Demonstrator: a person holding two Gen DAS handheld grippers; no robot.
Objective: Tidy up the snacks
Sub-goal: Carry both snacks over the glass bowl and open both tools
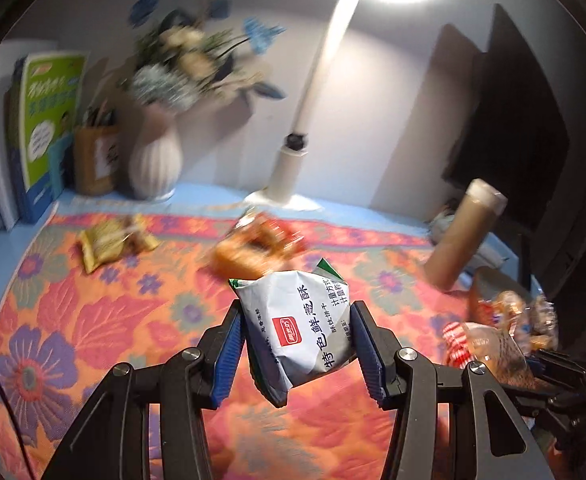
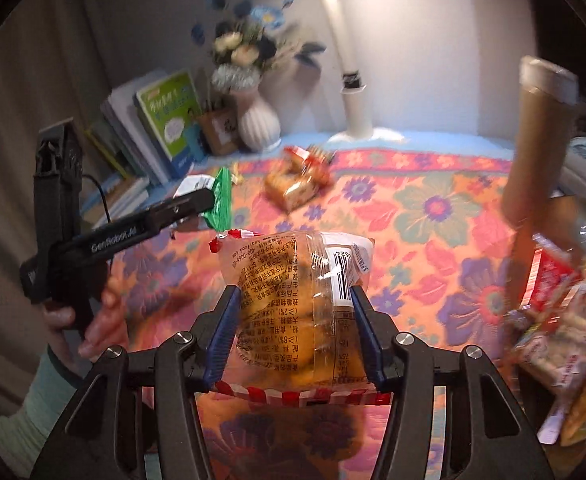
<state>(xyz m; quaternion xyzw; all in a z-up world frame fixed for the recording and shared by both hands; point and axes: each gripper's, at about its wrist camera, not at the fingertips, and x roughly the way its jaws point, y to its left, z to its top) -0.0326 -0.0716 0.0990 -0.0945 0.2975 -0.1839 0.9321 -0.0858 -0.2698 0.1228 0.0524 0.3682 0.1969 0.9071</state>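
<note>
While two grippers work above a desk spread with a flowered cloth, each carries one snack; the left gripper has its blue jaws pinching one white and green biscuit packet, held clear of the cloth in front of the white ribbed vase; the right gripper has its jaws pinching one clear bread bag with red and white striped ends, held to the right of the vase and nearer the camera. Two loose snacks lie on the cloth before the vase: one yellow packet just in front of it, one blurred orange packet further right. One heap of snacks, too blurred to count, sits far right of the vase beside one brown tube. One white lamp post stands right of the vase; one stack of books and one pen holder stand left of it. One hand grips the left gripper's handle.
</note>
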